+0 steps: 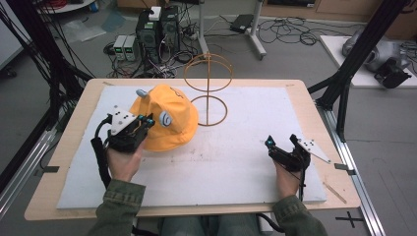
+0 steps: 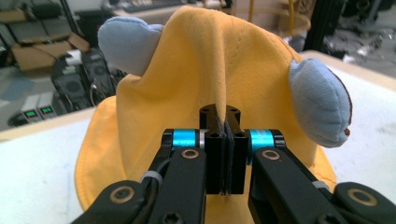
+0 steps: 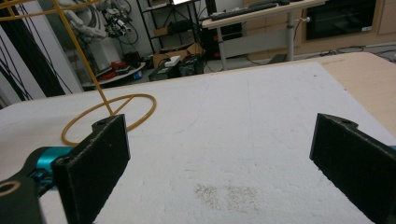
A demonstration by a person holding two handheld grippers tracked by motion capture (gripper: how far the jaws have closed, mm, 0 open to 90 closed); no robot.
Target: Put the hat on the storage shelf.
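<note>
Here the yellow cloth hat with two padded grey ears lies on the left half of the white foam board that covers the wooden table, and the left gripper is clenched on a raised fold of its fabric; in the left gripper view the jaws meet flat on a ridge of yellow cloth that runs up and away from them over the crown. The yellow wire hat stand with a ring base and a round cage top rises just to the right of the hat and slightly farther back, touching or nearly touching its brim. That is likely the relation that matters: the stand lies right and far of the gripped hat, so the left hand is much the nearer one. The right gripper rests well apart at the near right, jaws spread wide and holding nothing. No readable brand or lettering shows; the mark on the hat's side is too small to tell.
</note>
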